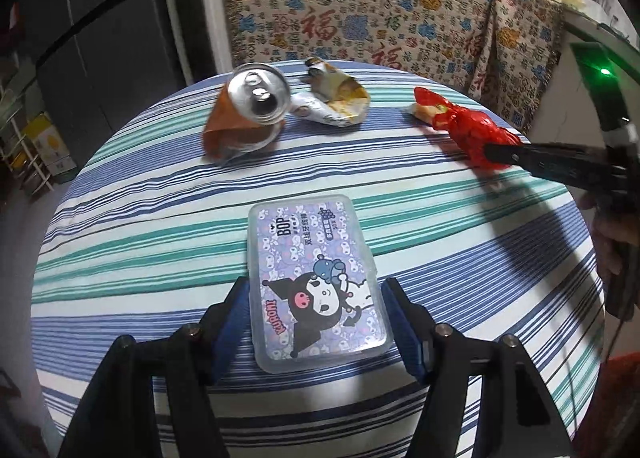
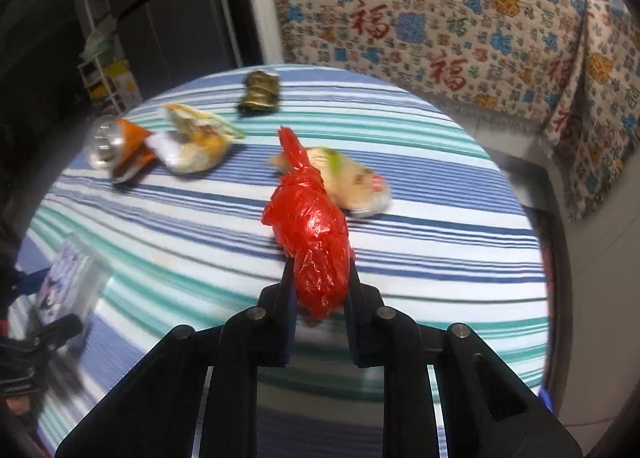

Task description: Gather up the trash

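Observation:
My right gripper (image 2: 318, 282) is shut on a crumpled red plastic bag (image 2: 316, 234), which also shows in the left wrist view (image 1: 472, 130) at the table's right side. My left gripper (image 1: 314, 310) is open, its fingers on either side of a clear plastic Kuromi box (image 1: 316, 282) that lies flat on the striped tablecloth (image 1: 160, 226); whether they touch it I cannot tell. A crushed orange can (image 1: 248, 110), a crumpled white-yellow wrapper (image 1: 336, 98), a pale wrapper (image 2: 352, 182) and a dark crushed wrapper (image 2: 260, 92) lie further back.
The table is round, with its edges close on all sides. A patterned cloth (image 1: 380, 14) covers furniture behind it. A dark fridge (image 1: 100, 38) and a shelf rack (image 1: 32, 154) stand to the left.

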`<action>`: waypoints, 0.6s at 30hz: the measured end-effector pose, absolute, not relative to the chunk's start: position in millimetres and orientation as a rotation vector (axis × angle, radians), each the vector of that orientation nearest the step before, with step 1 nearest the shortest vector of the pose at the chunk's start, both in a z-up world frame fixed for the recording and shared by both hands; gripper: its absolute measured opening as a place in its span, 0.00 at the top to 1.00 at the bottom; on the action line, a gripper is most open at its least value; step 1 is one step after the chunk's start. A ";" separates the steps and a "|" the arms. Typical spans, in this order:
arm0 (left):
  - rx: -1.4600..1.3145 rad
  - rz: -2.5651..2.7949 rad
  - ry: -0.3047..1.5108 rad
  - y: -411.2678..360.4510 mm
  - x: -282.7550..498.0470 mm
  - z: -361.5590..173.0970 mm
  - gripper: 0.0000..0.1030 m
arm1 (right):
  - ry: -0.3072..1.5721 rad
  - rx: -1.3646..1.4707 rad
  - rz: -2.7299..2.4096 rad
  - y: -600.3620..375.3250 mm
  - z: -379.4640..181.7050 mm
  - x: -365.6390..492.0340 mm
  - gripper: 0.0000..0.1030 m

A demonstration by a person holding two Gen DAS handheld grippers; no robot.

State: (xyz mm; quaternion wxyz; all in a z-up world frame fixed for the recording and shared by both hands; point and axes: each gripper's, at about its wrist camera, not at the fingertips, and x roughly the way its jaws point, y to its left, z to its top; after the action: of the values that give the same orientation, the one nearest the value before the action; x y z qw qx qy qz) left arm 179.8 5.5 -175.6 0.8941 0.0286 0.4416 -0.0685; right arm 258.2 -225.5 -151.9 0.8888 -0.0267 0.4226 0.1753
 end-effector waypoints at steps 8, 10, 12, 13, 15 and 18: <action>-0.064 -0.146 0.931 32.2 174.2 -179.6 0.34 | 1.089 0.396 0.607 -242.0 -176.8 213.2 0.77; -0.072 -0.148 0.938 32.9 174.9 -178.7 0.34 | 1.075 0.430 0.586 -251.9 -182.8 210.9 0.73; -0.071 -0.148 0.948 32.8 174.7 -178.7 0.34 | 1.035 0.376 0.509 -260.7 -176.6 207.8 0.56; -0.068 -0.149 0.950 32.1 173.5 -179.4 0.34 | 1.010 0.319 0.466 -262.7 -172.4 205.7 0.38; -0.047 -0.149 0.949 31.4 172.5 -179.7 0.33 | 0.969 0.194 0.386 -263.9 -166.4 200.4 0.26; -0.004 -0.144 0.946 27.0 170.0 -181.1 0.32 | 0.955 0.087 0.372 -261.9 -161.9 197.6 0.22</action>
State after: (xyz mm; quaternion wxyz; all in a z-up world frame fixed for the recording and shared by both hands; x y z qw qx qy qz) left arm 170.0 27.0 -181.1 0.8878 -0.0019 0.4550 -0.0692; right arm 197.6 -261.9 -161.9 0.8706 0.0415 0.4567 0.1781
